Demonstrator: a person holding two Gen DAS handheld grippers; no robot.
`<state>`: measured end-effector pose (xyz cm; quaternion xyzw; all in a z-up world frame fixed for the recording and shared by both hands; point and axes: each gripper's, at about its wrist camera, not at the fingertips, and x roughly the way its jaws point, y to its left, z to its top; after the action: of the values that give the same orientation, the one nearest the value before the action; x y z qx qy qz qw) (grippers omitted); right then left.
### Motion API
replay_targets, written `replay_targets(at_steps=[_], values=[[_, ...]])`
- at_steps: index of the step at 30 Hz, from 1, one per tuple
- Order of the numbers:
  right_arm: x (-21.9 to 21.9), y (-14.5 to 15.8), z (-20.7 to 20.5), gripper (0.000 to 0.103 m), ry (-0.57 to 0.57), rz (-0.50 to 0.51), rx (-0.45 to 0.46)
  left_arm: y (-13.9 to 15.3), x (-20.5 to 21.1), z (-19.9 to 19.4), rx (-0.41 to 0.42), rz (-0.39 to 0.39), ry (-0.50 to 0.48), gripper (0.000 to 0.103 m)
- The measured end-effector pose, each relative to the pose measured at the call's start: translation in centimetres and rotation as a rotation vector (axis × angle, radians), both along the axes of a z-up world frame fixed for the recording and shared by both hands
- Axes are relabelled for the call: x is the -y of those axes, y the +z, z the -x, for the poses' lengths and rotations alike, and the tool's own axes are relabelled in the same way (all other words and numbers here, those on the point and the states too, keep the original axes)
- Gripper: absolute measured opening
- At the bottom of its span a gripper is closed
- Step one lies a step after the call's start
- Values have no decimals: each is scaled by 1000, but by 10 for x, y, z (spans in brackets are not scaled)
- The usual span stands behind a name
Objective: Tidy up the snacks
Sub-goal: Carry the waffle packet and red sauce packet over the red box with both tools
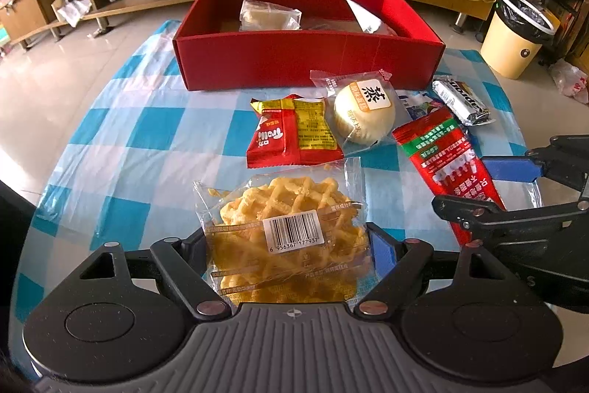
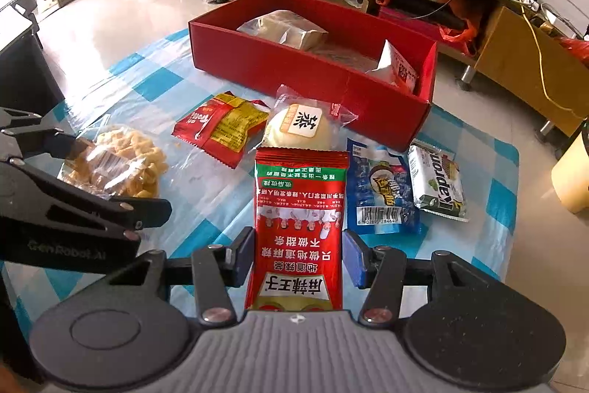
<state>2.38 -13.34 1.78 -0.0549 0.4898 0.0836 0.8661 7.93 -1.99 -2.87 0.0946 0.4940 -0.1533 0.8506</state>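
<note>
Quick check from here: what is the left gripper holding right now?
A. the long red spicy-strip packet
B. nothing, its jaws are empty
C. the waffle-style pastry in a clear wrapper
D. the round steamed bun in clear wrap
C: in the left wrist view the left gripper has its pads against both sides of the waffle pastry, while the red spicy-strip packet sits in the right gripper.

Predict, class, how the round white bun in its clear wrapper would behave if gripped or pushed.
The bun looks soft, so it would probably squash if gripped. Its loose, glossy clear wrapper may slip. It lies flat on the tablecloth, so a push would more likely slide than roll it.
</note>
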Motion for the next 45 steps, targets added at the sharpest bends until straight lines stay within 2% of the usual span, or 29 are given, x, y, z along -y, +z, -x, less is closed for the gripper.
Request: replay_targets(at_steps=[12,26,45], values=[[7,7,-4,51,-19,1,26,11,-3,-6,23,26,23,86],[15,31,-19,51,-50,-10,106,33,1,-24,81,65,48,86],[26,51,-62,51,-114,-41,176,59,22,-71,158,103,80,86]])
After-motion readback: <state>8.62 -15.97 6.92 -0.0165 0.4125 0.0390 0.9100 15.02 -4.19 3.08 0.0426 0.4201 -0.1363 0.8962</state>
